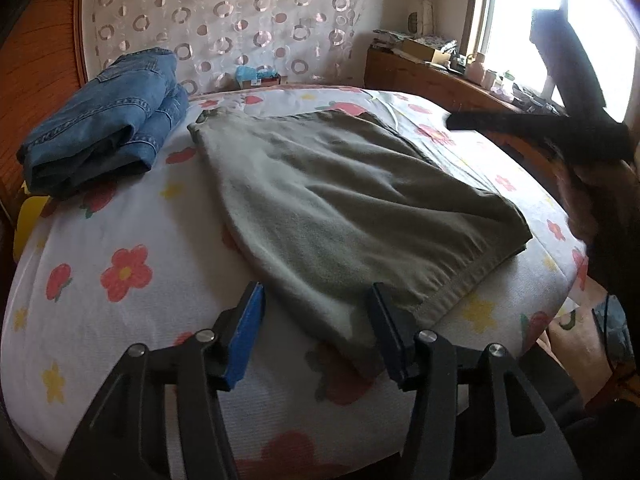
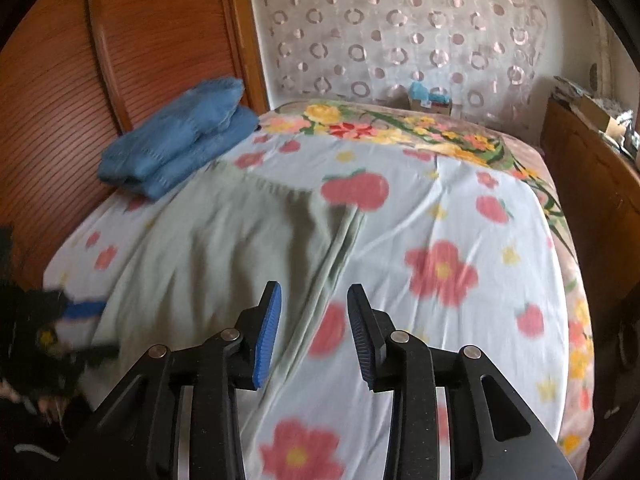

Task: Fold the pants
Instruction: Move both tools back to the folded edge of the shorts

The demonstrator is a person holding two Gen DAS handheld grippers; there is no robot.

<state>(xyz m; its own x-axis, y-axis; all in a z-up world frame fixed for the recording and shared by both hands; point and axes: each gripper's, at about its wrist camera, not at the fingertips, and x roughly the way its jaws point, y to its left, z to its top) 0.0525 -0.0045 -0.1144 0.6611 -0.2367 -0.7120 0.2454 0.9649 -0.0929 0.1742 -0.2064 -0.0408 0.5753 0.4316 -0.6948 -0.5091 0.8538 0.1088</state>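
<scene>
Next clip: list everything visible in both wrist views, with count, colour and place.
olive pants: one, olive green, folded flat mid-bed
folded jeans: one stack, blue denim, far left by the headboard
bedsheet: one, white with red and yellow flowers, covering the bed
wooden headboard: one, brown, left
curtain: one, white with circles, back wall
box: one, blue contents, behind the bed
cabinet: one, brown, cluttered, under the window
left hand-held gripper: open, over pants' near corner
right hand-held gripper: open, at pants' edge

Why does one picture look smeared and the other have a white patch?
Right wrist view: the sheet's flowers and olive pants are smeared by motion blur. Left wrist view: sharper, but the window is blown out white; both views bulge from the fisheye lens.
</scene>
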